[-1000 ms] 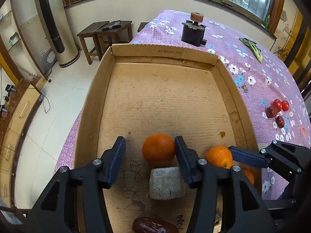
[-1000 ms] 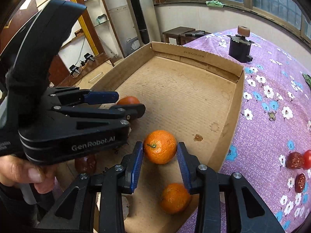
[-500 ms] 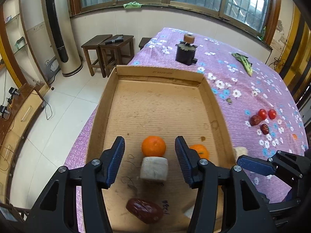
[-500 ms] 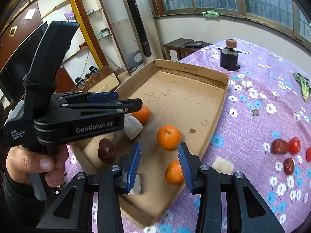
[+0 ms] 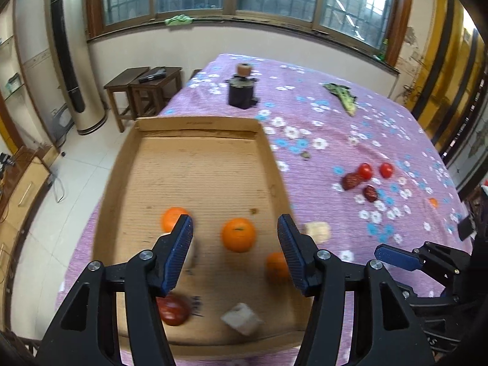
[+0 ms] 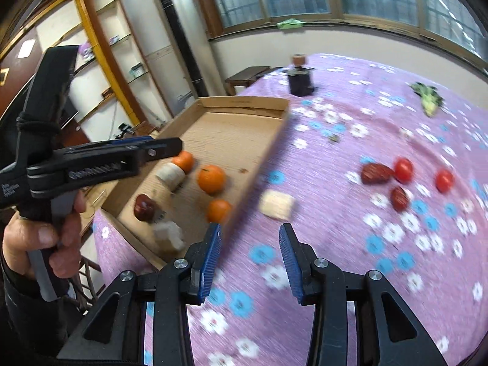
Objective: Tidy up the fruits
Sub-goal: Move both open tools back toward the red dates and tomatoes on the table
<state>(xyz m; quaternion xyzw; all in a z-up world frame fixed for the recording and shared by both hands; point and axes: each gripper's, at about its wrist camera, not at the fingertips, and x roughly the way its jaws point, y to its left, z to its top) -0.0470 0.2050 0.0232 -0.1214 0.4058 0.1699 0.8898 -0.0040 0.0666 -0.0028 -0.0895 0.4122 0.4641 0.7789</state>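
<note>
With the left gripper point(image 5: 235, 256) opening and the right gripper point(image 6: 249, 260) released, both empty, grasp the soft, thin-skinned cherry tomato point(image 6: 403, 169) on the tablecloth point(image 6: 350, 274) lightly across its middle.

Black tongs point(image 5: 235, 251), blue ribbed pads point(image 6: 210, 257)

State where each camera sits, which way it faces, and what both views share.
Left wrist: rides the left gripper, looking down along its opening fingers into the cardboard tray; the right gripper's finger shows at lower right.
Right wrist: rides the right gripper, facing the purple tablecloth beside the tray; a hand holding the left gripper shows at left.
Shared: tray, middle orange, the tomatoes.
</note>
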